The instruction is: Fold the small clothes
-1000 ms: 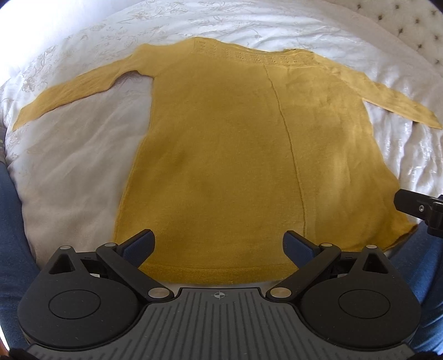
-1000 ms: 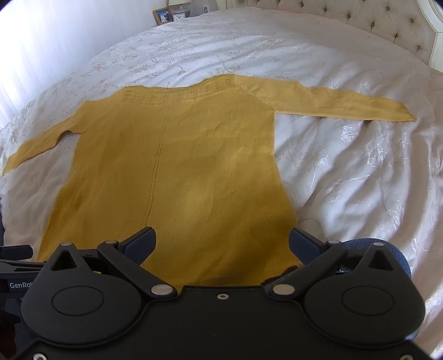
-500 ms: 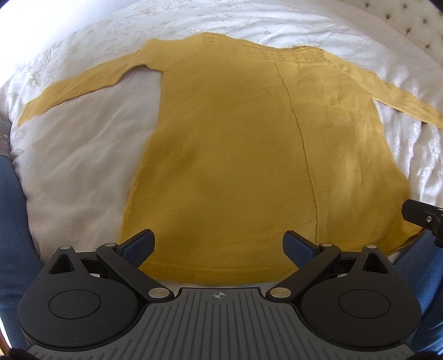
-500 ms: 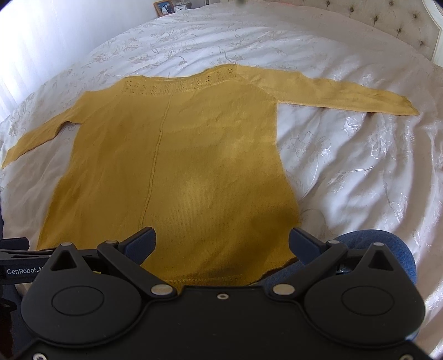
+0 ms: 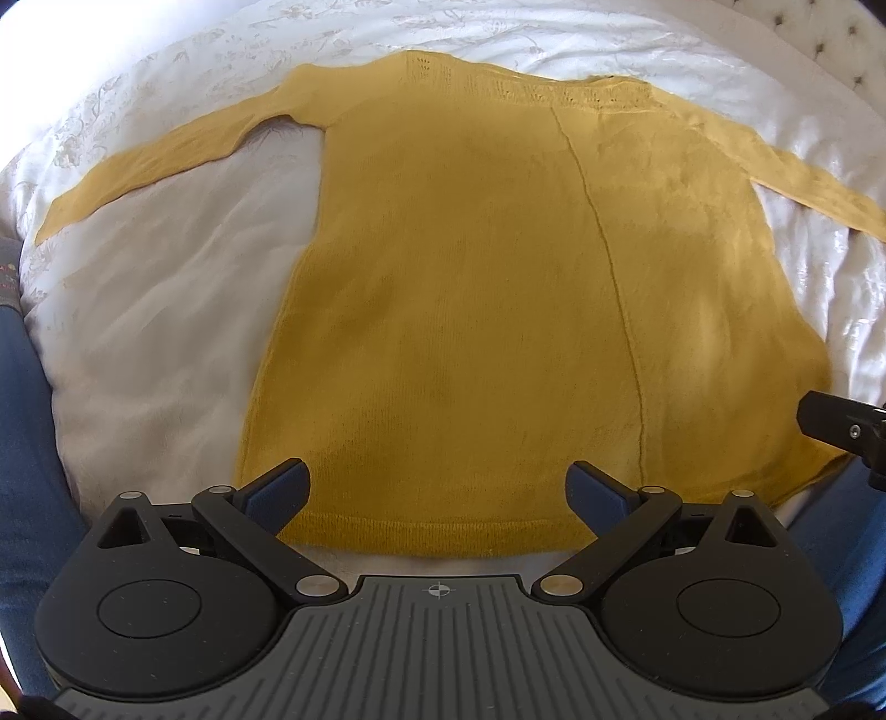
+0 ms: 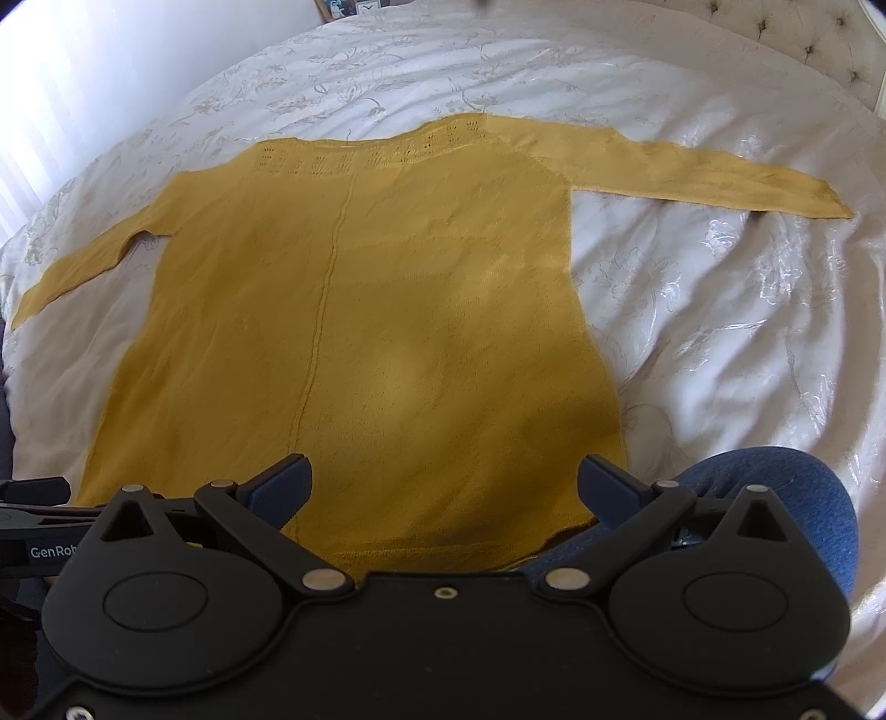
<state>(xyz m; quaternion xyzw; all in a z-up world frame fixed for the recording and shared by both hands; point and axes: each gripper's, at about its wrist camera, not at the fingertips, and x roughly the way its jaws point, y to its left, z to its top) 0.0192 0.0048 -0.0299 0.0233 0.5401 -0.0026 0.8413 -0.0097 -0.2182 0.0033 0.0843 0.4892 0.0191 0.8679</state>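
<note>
A mustard-yellow knit sweater (image 5: 470, 288) lies flat on the white bedspread (image 5: 166, 332), hem toward me, neckline away, both sleeves spread out sideways. It also shows in the right wrist view (image 6: 376, 332). My left gripper (image 5: 440, 490) is open and empty, just above the hem near its left half. My right gripper (image 6: 446, 487) is open and empty, above the hem near its right corner. The right gripper's tip shows at the right edge of the left wrist view (image 5: 841, 429).
The person's blue-jeaned knees (image 6: 775, 498) press against the bed edge on both sides of the hem. A tufted headboard (image 6: 819, 39) stands at the far right. Picture frames (image 6: 349, 6) stand beyond the bed.
Both grippers have moved forward and lower over the sweater's hem, so the sweater looms larger. Both stay open.
</note>
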